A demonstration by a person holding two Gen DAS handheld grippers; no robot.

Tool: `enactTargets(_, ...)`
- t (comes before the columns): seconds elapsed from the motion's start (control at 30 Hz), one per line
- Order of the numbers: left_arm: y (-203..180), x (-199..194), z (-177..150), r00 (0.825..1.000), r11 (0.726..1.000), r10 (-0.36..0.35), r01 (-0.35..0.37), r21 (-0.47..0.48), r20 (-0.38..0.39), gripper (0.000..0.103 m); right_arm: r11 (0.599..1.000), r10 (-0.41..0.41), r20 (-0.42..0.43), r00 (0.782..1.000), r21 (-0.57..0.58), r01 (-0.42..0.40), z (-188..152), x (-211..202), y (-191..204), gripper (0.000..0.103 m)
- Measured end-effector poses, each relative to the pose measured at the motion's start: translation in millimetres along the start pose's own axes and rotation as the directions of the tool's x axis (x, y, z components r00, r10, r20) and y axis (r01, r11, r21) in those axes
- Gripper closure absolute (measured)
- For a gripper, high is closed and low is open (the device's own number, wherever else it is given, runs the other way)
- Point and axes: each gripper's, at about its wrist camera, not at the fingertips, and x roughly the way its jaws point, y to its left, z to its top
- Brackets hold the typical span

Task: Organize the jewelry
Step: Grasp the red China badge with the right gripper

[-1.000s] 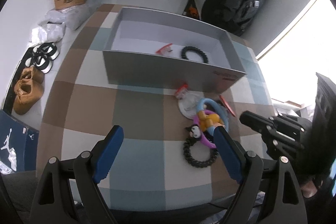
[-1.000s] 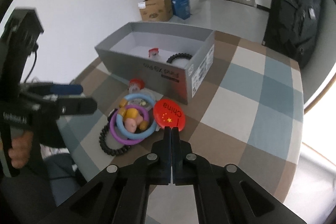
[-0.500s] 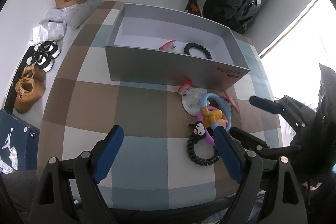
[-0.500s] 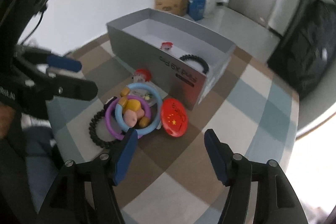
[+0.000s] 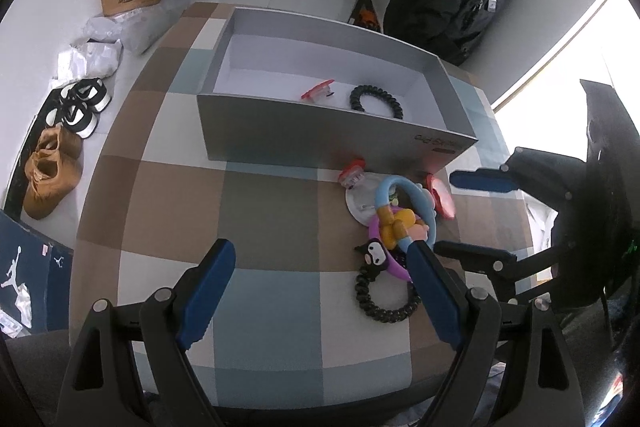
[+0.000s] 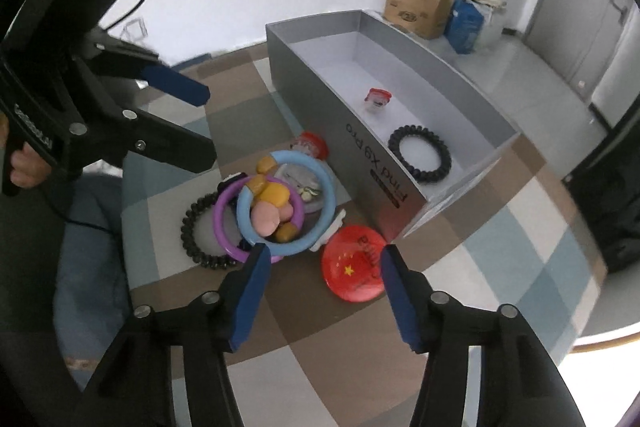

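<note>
My right claw (image 6: pixel 324 267) half-open, just narrowing, empty; red badge (image 6: pixel 356 269) between its tips, bracelets (image 6: pixel 276 207) at eleven o'clock.

Your box (image 6: pixel 372 163) sits far on the desk (image 5: pixel 260 211), coil band (image 6: pixel 420 159) and small clip (image 6: pixel 377 98) inside. Near its front wall: stacked rings (image 6: pixel 276 203) over another coil band (image 6: pixel 200 231), round badge (image 6: pixel 356 271) just right.

Both tools share one build: black plastic scissor-style frames with triangular cut-outs and silver round screws at the pivots; each finger ends in a flat blue pad. The left tool (image 6: pixel 188 123) carries white lettering on its handle, a black cable trailing; the right tool (image 6: pixel 324 259) matches.
</note>
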Motion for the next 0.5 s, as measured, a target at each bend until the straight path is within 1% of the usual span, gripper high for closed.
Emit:
enactTargets(0.03,0.7,0.6,0.8,1.000,1.000,-0.003,0.003,-0.005,-0.002,0.019,1.000,0.021,0.000,1.000,0.010,-0.021,-0.6,1.0,-1.1,0.063)
enactTargets(0.07,0.9,1.0,1.3,1.000,1.000,-0.006,0.006,-0.009,-0.003,0.019,1.000,0.029,-0.002,1.000,0.011,-0.029,-0.6,1.0,-1.3,0.067)
enactTargets(0.13,2.1,2.0,2.7,1.000,1.000,-0.006,0.006,-0.019,-0.007,0.019,1.000,0.018,-0.011,1.000,0.003,-0.018,-0.8,3.0,0.7,0.080)
enactTargets(0.17,2.3,2.3,2.9,1.000,1.000,-0.009,0.009,-0.021,-0.008,0.019,1.000,0.009,-0.021,1.000,0.001,-0.009,-2.3,4.6,1.4,0.081)
enactTargets(0.2,2.4,2.8,3.1,1.000,1.000,-0.013,0.013,-0.024,-0.010,0.019,1.000,0.006,-0.010,1.000,0.004,-0.006,-3.3,3.7,1.8,0.082)
enactTargets(0.33,2.3,3.3,3.1,1.000,1.000,-0.010,0.010,-0.026,-0.011,0.019,0.998,0.034,-0.002,0.999,0.055,-0.034,-8.0,-2.9,-1.1,0.081)
enactTargets(0.5,2.2,4.4,2.2,1.000,1.000,-0.003,0.002,-0.027,-0.014,0.019,0.997,-0.017,0.002,1.000,0.075,0.017,-10.7,-2.9,-12.0,0.073)
